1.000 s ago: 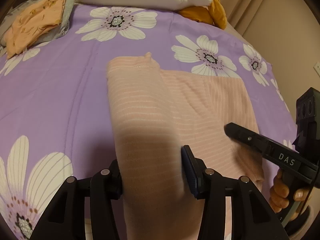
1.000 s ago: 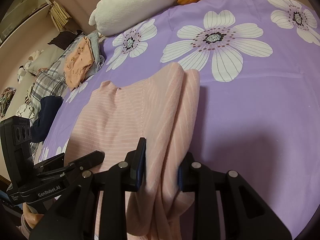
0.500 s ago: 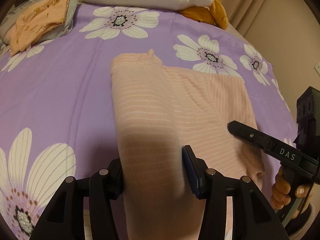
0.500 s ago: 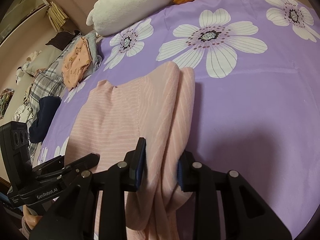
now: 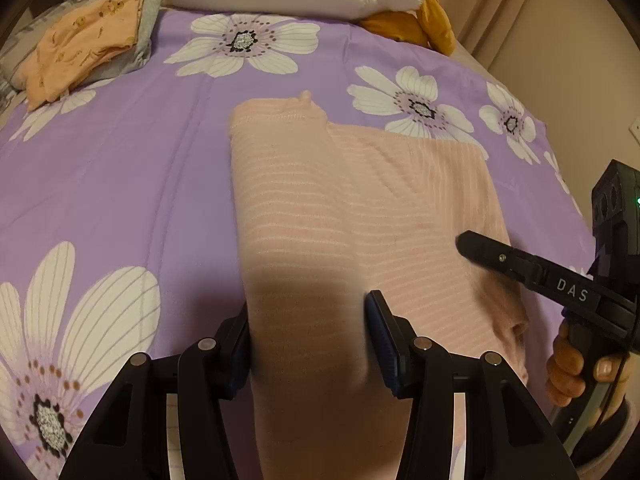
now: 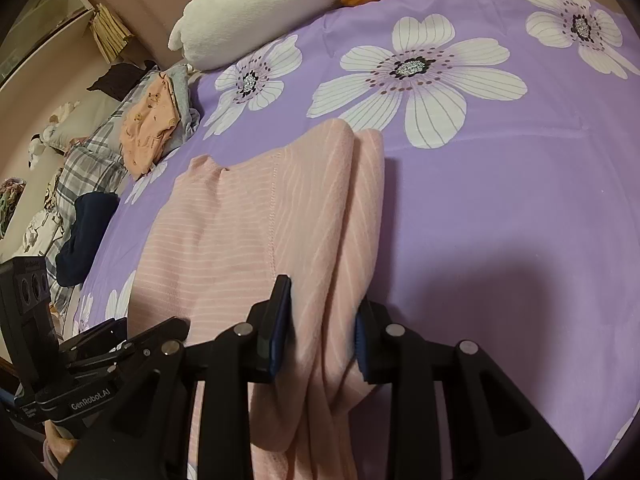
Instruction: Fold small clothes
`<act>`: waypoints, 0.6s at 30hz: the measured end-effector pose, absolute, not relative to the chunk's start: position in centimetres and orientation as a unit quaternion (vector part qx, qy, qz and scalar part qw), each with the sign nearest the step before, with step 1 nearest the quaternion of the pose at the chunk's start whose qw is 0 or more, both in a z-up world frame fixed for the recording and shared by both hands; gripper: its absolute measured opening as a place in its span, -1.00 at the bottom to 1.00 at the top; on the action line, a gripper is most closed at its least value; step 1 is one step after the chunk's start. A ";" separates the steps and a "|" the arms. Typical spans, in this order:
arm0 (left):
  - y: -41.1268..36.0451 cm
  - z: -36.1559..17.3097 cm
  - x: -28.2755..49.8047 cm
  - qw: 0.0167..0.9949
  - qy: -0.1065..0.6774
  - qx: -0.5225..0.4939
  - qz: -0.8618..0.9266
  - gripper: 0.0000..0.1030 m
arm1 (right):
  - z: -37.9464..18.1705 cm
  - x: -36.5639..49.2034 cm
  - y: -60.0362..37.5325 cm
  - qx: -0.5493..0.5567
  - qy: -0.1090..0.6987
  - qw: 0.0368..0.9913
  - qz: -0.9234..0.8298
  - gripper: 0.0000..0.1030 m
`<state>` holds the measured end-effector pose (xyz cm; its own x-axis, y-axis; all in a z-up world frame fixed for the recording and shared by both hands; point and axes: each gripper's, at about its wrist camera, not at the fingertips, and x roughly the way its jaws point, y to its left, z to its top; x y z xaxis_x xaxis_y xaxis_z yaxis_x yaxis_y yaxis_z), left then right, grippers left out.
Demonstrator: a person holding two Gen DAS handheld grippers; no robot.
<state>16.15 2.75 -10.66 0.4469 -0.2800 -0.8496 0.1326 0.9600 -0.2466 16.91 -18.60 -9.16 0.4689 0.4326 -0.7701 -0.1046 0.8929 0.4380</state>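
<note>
Currently left gripper (image 5: 308, 344) clamped on folded-over left flap of pink striped knit garment (image 5: 360, 216), lying on my purple floral bedsheet (image 5: 120, 184). Right gripper (image 6: 322, 332) pinching bunched right sleeve fold. Orange folded clothes (image 5: 84, 48) far left, well apart.

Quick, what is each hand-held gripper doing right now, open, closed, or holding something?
Left hand-held gripper: closed on a fold of the pink striped garment.
Right hand-held gripper: closed on the garment's bunched edge.
</note>
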 end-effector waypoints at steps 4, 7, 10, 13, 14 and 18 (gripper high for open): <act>2.8 -10.6 15.9 0.848 0.512 -0.070 -0.121 -0.03 | -9.1 16.8 -18.7 0.168 0.491 0.840 0.159 -0.42; 2.8 -10.6 15.5 0.848 0.511 -0.070 -0.120 -0.03 | -9.1 16.6 -18.8 0.167 0.491 0.840 0.157 -0.42; 2.8 -10.6 15.2 0.849 0.511 -0.069 -0.118 -0.03 | -9.1 16.5 -18.9 0.167 0.491 0.841 0.155 -0.42; 2.8 -10.6 14.8 0.849 0.511 -0.068 -0.117 -0.03 | -9.1 16.3 -19.0 0.167 0.492 0.841 0.153 -0.41; 2.8 -10.6 14.7 0.849 0.511 -0.067 -0.117 -0.03 | -9.1 16.2 -19.0 0.166 0.492 0.841 0.151 -0.41; 2.9 -10.6 13.9 0.848 0.514 -0.067 -0.115 -0.03 | -9.0 16.0 -18.9 0.164 0.493 0.842 0.148 -0.41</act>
